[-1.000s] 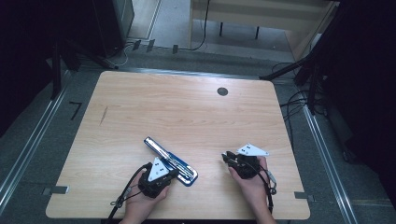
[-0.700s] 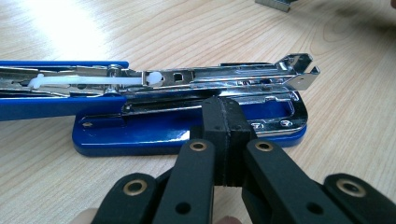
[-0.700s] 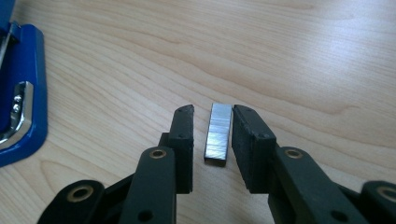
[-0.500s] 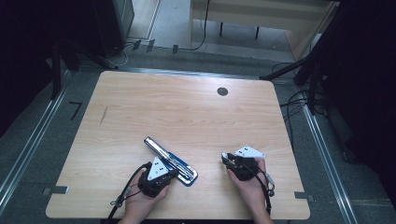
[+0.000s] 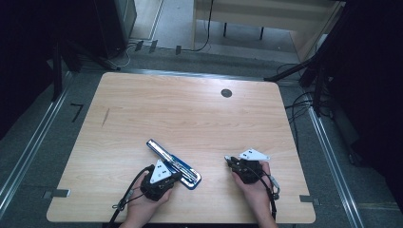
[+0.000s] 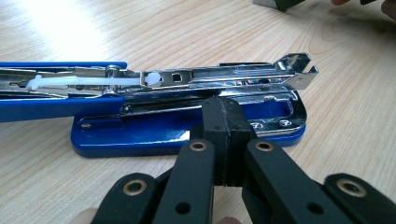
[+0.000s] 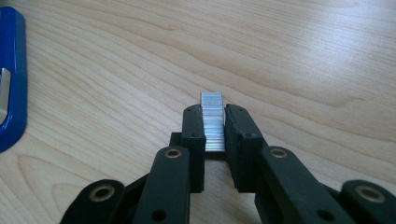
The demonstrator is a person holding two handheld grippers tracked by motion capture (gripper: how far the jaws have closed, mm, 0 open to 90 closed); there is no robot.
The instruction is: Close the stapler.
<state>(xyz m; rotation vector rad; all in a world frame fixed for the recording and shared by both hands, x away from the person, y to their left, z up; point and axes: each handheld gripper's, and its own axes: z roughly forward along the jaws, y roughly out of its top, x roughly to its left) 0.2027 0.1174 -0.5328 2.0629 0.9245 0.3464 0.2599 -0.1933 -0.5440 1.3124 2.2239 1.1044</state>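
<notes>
A blue stapler with a chrome magazine (image 5: 173,164), opened flat, is seen in the lower middle of the high view on the light wooden table (image 5: 190,114); one stapler is counted. No brand or writing can be read on it. One silver strip of staples (image 7: 212,122) is gripped between the jaws of the right gripper (image 7: 214,140), which have just been closing on it, at the centre of the right gripper view. The left gripper (image 6: 224,140) is seen with its jaws closed together, empty, just in front of the stapler's base. One dark round grommet (image 5: 226,93) is set in the table at the upper right.
</notes>
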